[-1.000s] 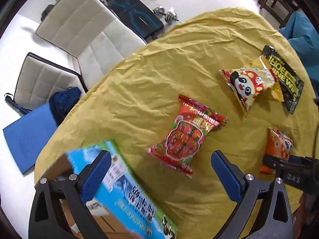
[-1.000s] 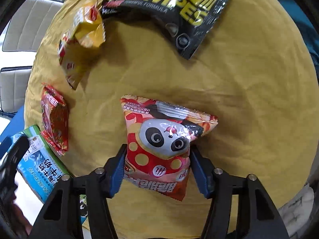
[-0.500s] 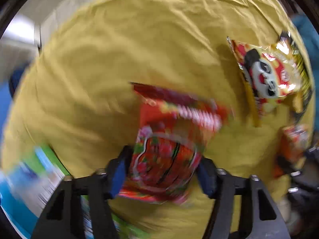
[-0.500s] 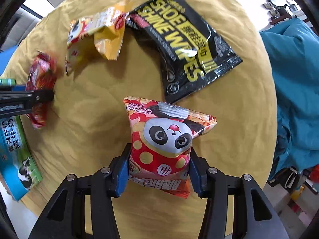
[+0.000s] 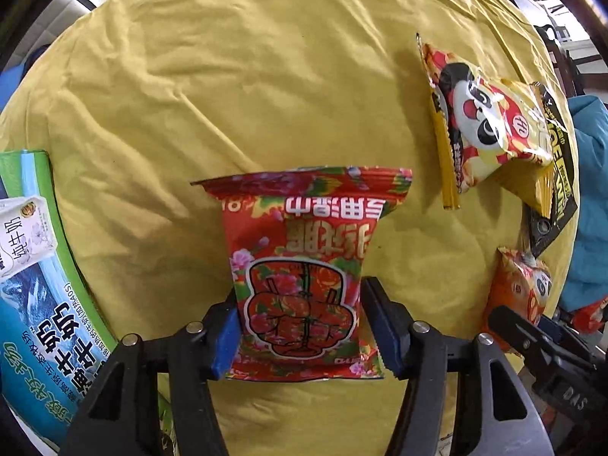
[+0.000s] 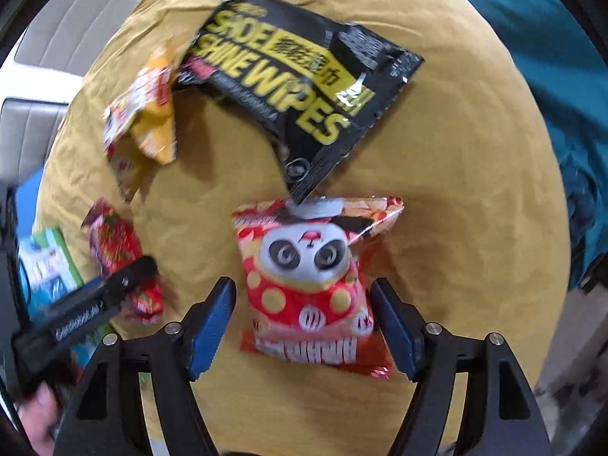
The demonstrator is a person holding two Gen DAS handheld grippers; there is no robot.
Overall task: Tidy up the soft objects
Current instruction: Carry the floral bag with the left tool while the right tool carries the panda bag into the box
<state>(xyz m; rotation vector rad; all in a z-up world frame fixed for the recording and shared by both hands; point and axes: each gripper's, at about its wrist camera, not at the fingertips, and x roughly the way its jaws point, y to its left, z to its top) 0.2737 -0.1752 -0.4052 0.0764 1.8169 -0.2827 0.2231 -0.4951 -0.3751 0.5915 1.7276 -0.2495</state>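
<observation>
Left gripper (image 5: 300,328): blue pads pinch the red flower-printed foil snack packet (image 5: 304,266), though its jaws have just eased open slightly. Right gripper (image 6: 302,323): jaws have just been opening, now spread clear of the red panda-printed snack bag (image 6: 311,285) lying between them on the yellow cloth-covered table (image 6: 456,190), its top edge touching the black shoe-wipes pouch (image 6: 304,95)

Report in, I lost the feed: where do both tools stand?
Left tool just closed on red floral bag. Right tool jaws just opening, panda bag loose between them. Black wipes pack corner overlaps panda bag.
</observation>
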